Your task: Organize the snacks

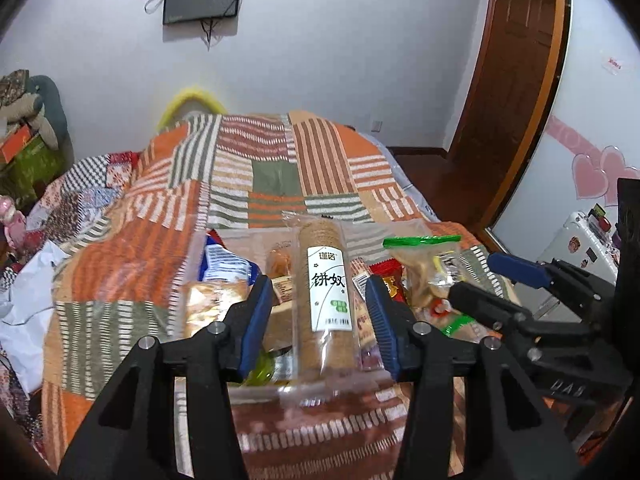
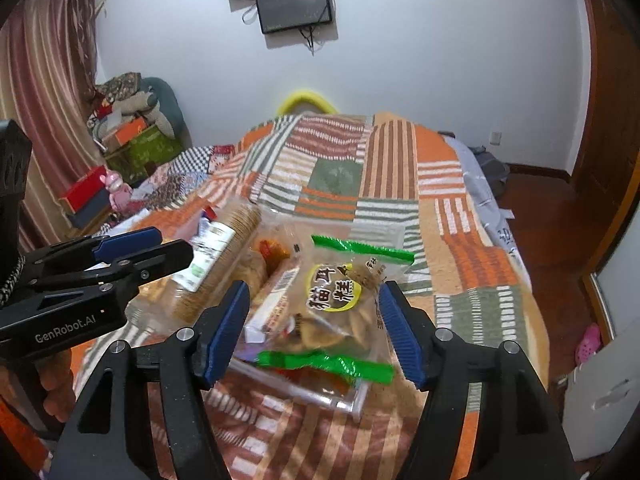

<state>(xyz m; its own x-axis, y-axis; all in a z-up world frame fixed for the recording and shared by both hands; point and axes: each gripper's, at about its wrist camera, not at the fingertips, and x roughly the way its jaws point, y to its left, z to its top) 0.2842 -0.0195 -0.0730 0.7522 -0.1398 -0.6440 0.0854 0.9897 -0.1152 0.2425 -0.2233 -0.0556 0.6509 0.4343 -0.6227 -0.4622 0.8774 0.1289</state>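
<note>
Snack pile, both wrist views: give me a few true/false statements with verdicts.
1. The left tongs stand open around the long cracker sleeve. True.
2. The right tongs are shut on a red packet. False: they stand open, with the green-sealed snack bag between the pads; contact cannot be told.
3. The snacks lie in a clear tray on a striped patchwork blanket. True.
4. The cracker sleeve's label is black. False: it is white with dark characters.
5. A dark screen hangs on the wall. True.
</note>
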